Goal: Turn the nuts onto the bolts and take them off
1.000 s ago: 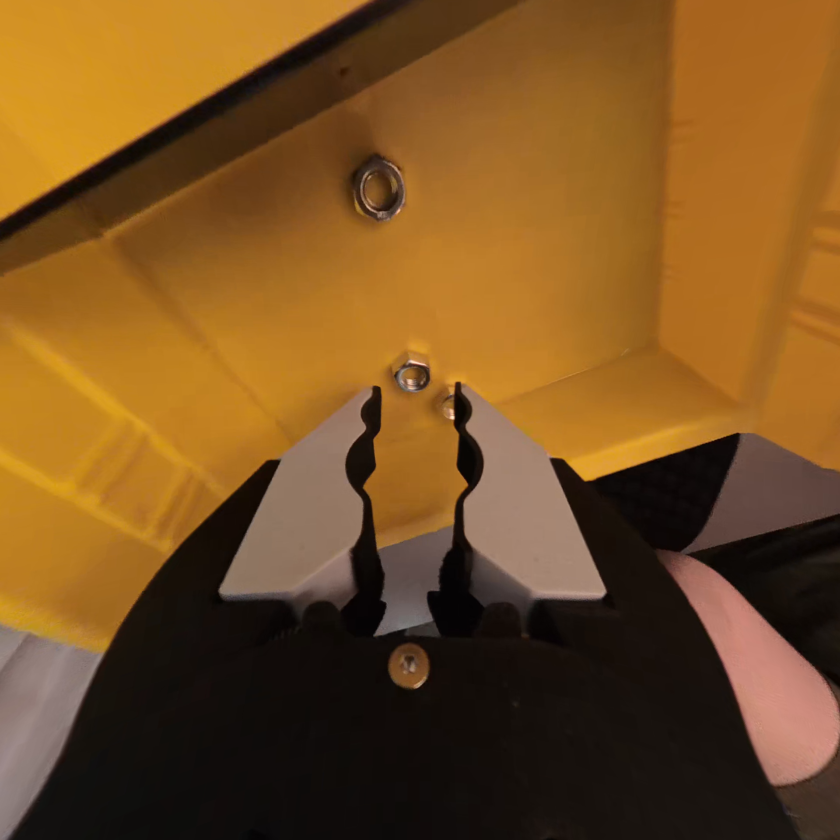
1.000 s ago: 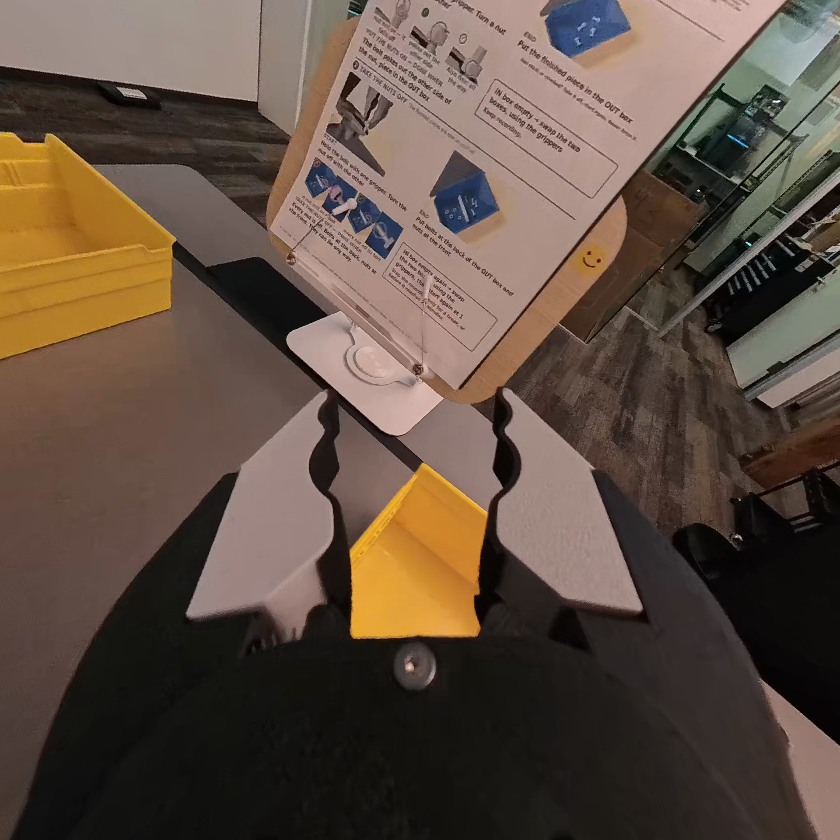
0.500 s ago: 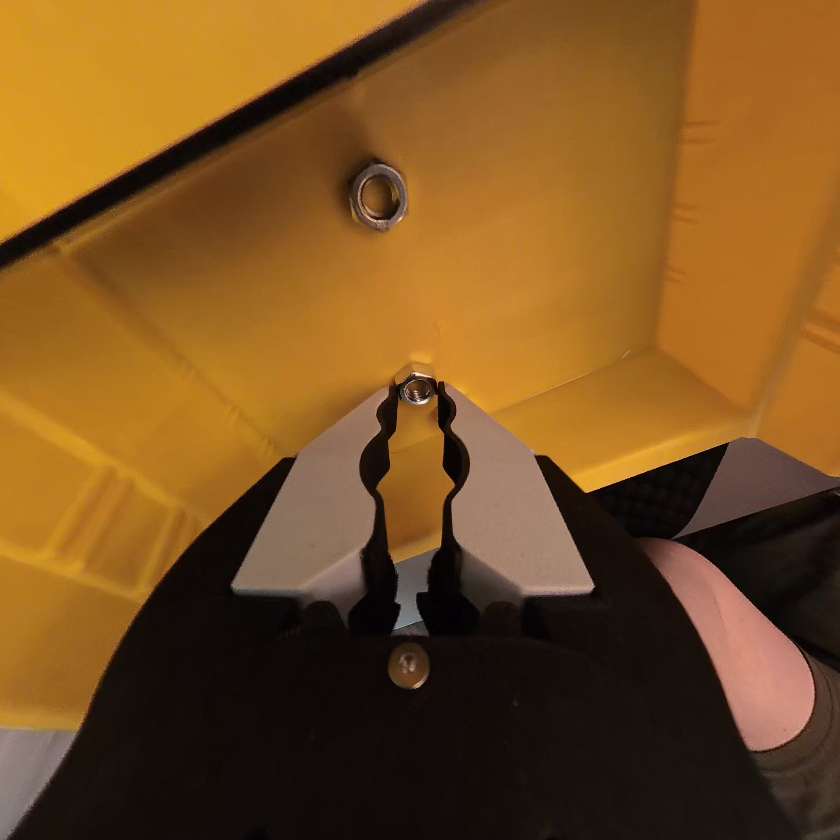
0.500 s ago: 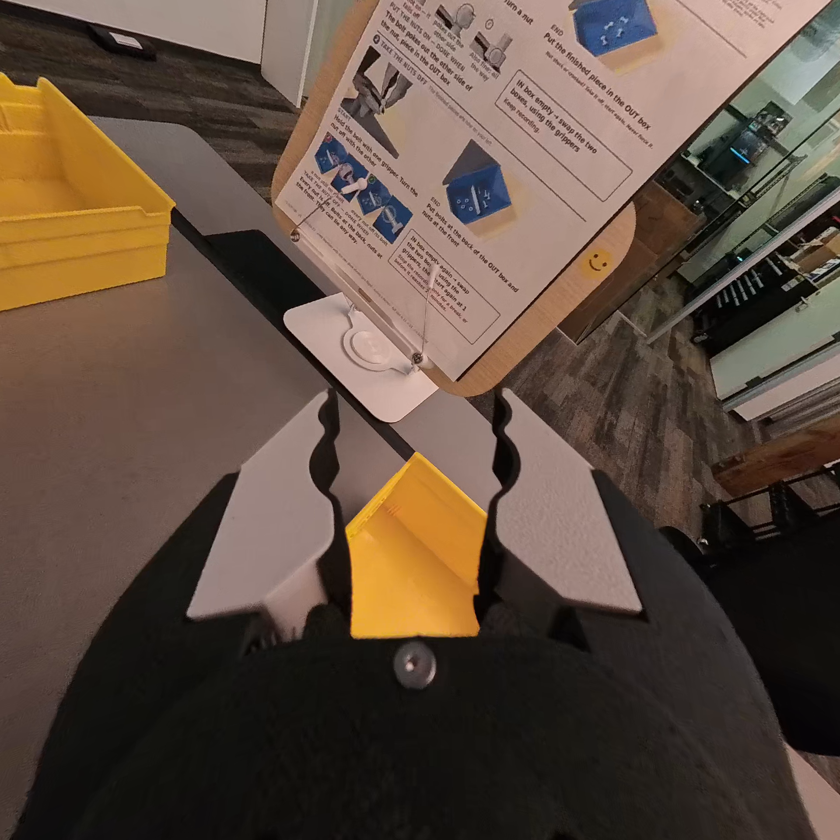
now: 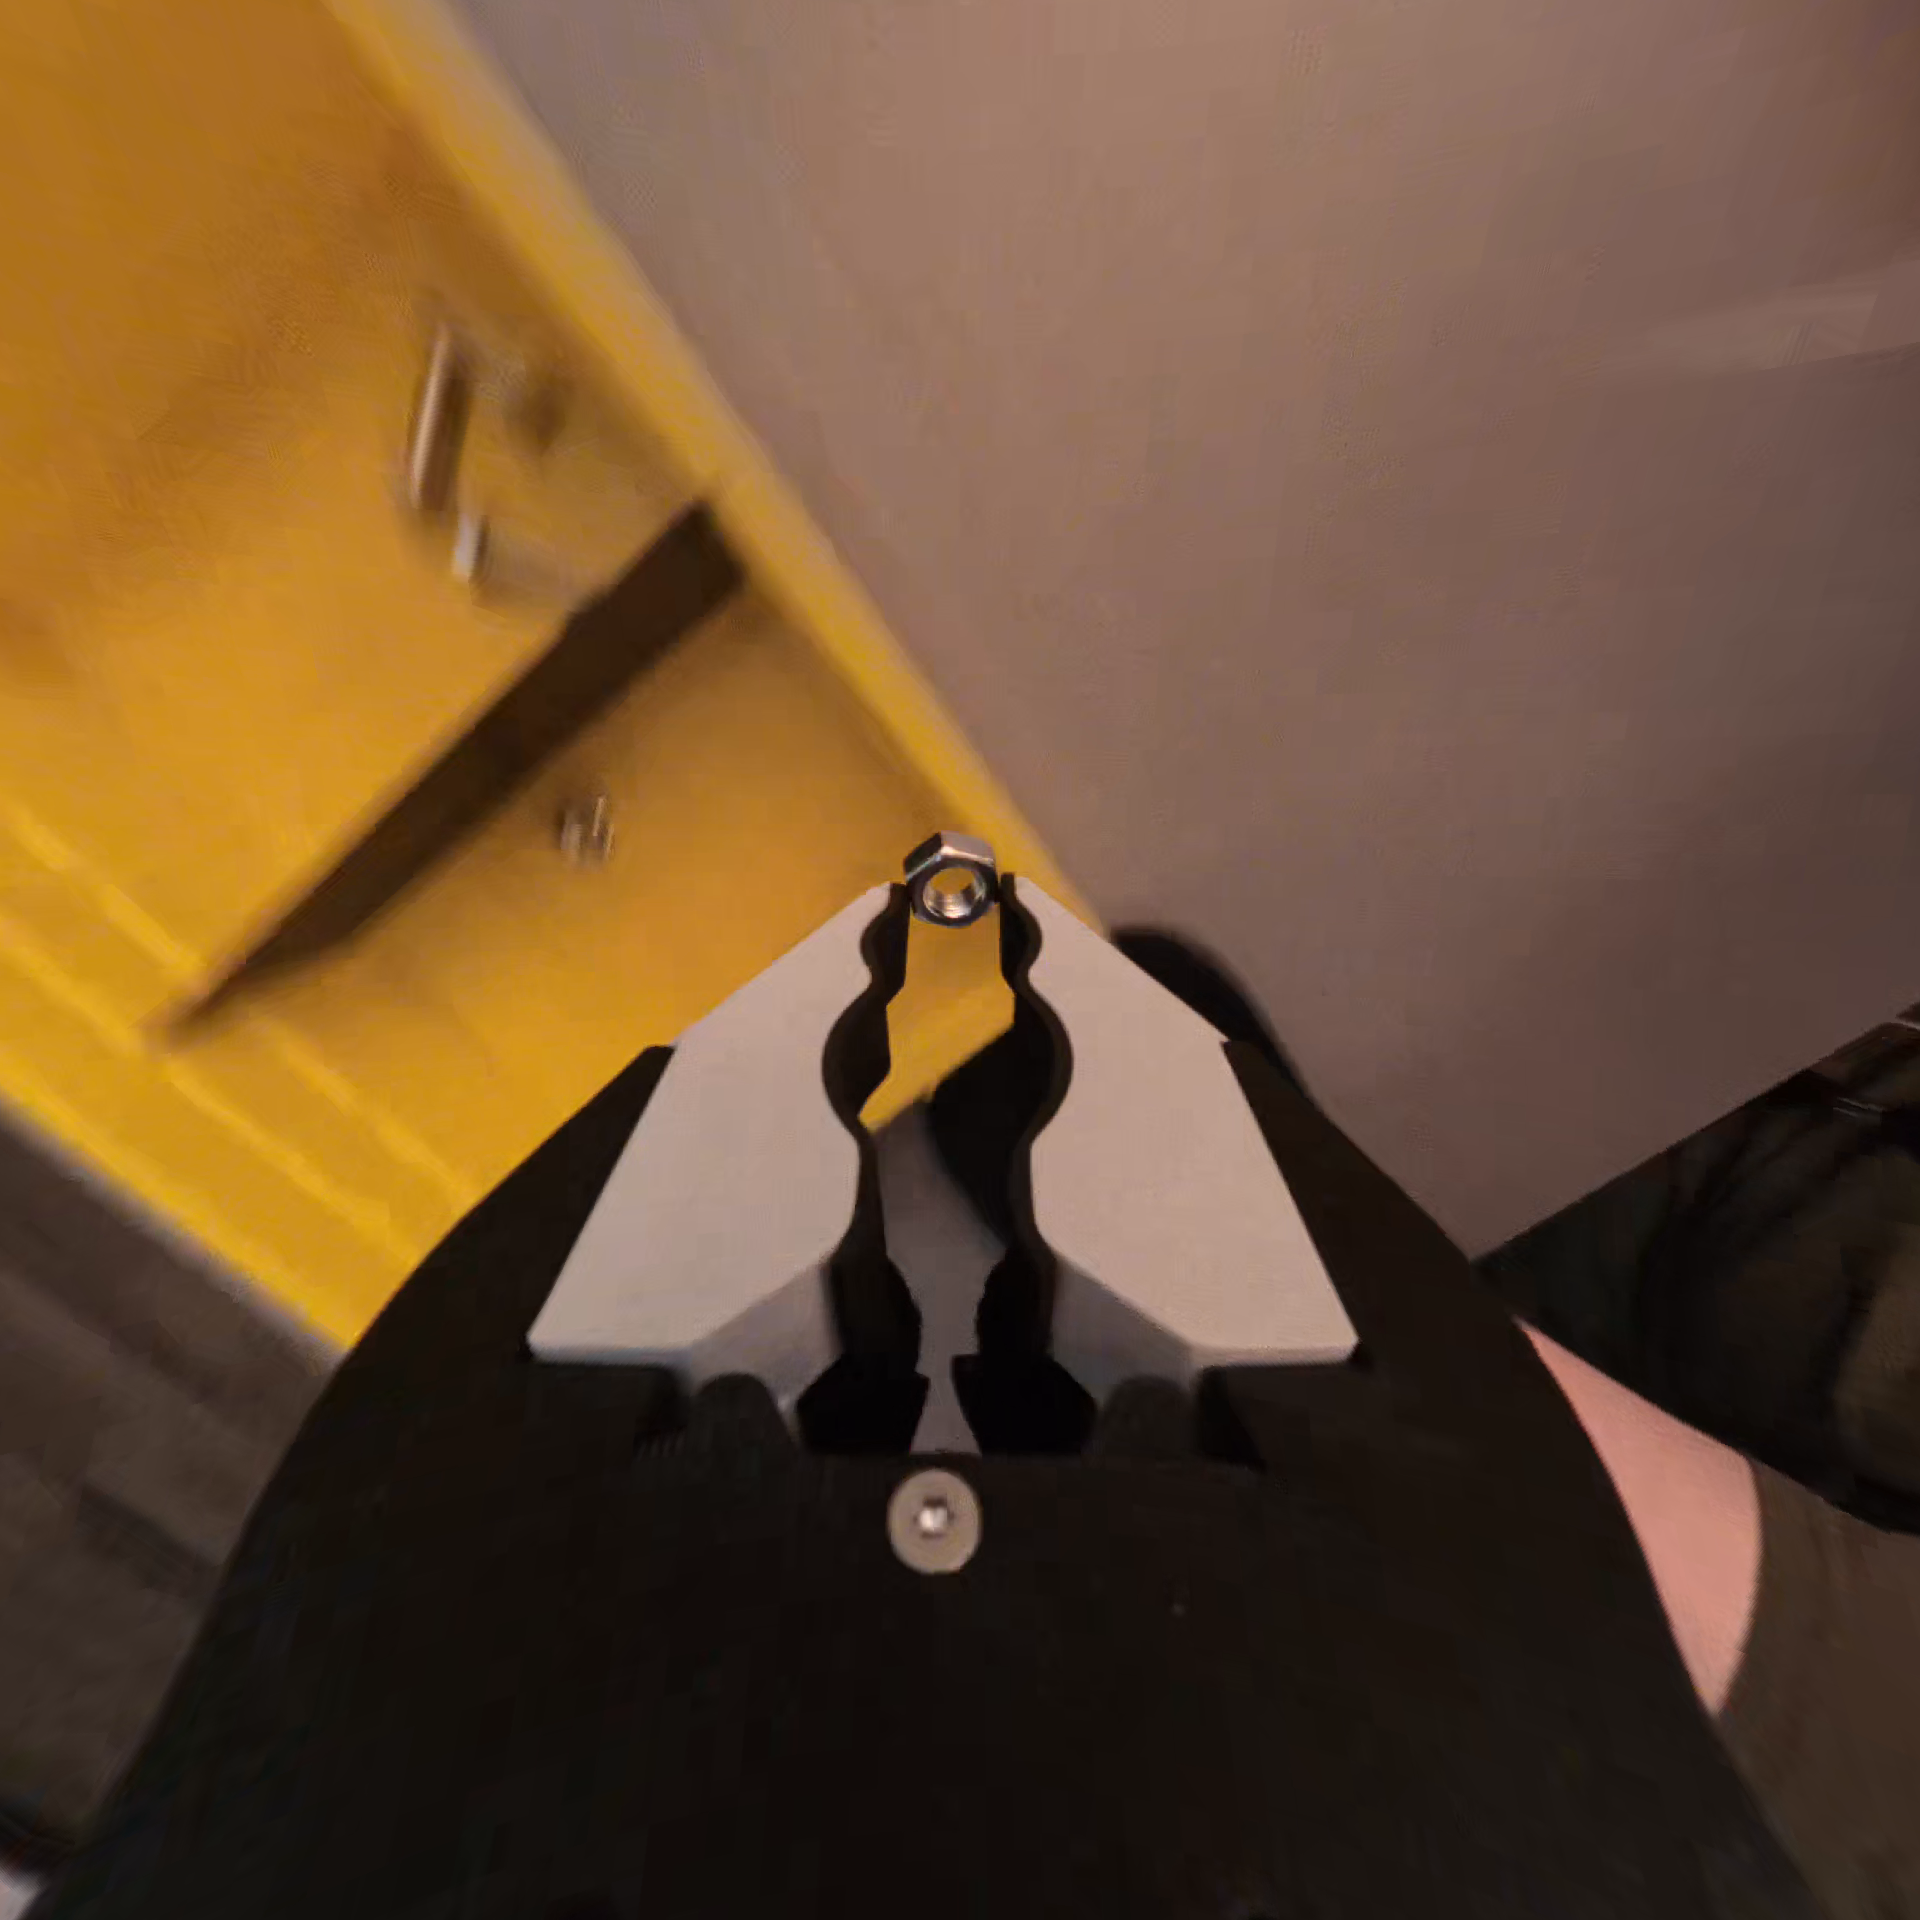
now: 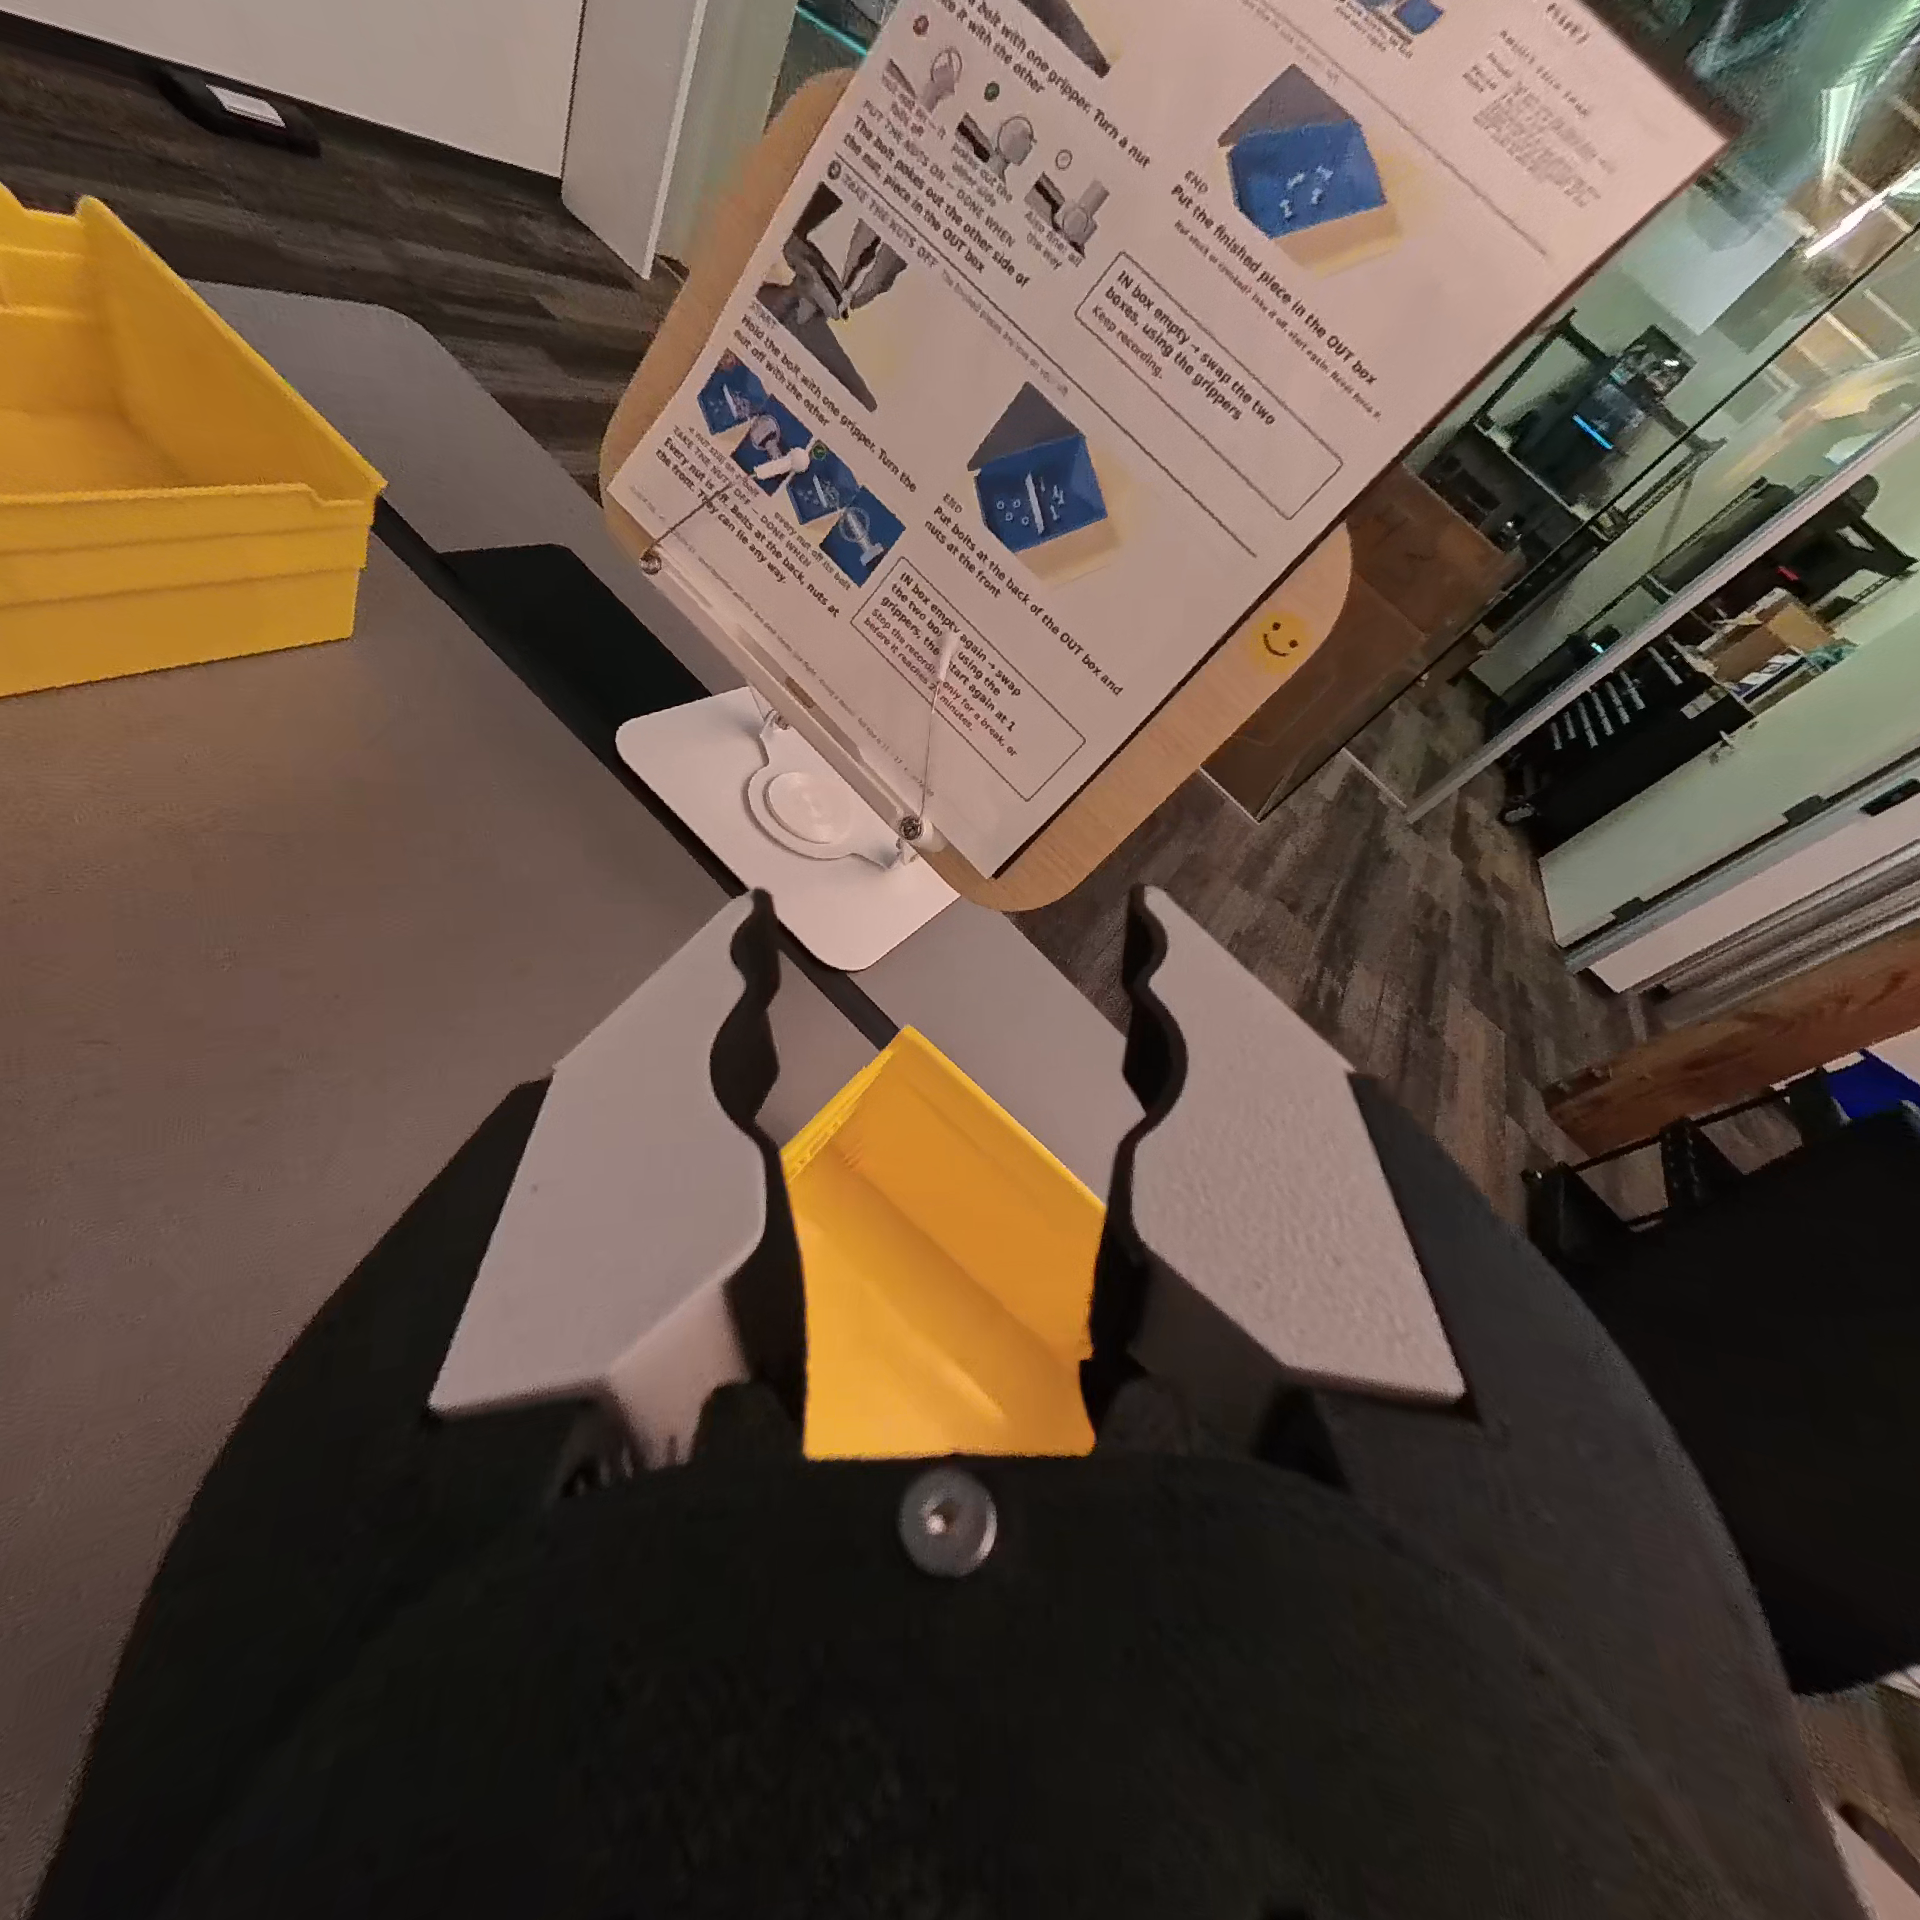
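In the left wrist view, a nut (image 5: 948,894) is held at the tips of the left gripper (image 5: 951,896). A bin (image 5: 312,644) on the counter (image 5: 1351,468) is seen at 10 o'clock of it, with a bolt (image 5: 434,431) and a second nut (image 5: 587,831) lying inside. In the right wrist view, a sign stand (image 6: 1039,416) is placed at 12 o'clock of the right gripper (image 6: 948,925), and another bin (image 6: 156,468) at 10 o'clock.

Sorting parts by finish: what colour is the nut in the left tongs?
Shiny silver metal nut, clearest in the left wrist view.
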Tool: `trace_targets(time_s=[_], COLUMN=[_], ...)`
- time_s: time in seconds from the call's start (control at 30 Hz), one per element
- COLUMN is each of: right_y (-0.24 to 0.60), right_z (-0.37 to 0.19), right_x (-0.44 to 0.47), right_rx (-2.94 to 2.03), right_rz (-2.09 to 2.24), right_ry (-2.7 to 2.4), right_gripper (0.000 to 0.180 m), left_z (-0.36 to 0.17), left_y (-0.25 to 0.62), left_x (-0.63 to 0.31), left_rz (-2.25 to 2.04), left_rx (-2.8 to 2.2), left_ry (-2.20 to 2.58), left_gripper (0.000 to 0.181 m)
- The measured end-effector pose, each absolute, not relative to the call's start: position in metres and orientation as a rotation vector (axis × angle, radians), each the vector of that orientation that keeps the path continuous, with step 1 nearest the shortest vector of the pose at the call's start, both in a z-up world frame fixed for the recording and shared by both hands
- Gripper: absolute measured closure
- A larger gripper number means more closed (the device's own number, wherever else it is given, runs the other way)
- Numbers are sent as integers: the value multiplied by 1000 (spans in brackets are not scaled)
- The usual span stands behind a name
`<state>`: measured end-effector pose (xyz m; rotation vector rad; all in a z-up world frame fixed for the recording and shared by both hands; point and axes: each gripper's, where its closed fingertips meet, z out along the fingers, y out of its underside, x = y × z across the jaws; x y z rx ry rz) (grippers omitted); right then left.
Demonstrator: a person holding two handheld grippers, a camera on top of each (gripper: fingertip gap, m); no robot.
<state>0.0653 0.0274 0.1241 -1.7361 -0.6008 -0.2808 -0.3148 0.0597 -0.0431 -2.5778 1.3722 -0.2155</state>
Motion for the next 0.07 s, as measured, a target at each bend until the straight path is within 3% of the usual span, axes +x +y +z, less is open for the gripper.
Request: trace_targets(time_s=[0.07], right_y=[21], right_z=[126], right_x=[64], right_rx=[-1724], right_rz=[-258], right_ry=[-619], right_gripper=[115], left_z=[-26], left_y=[39], left_x=[-248], left_rz=[-292], left_rx=[-2305], left_ry=[1609], left_gripper=[165])
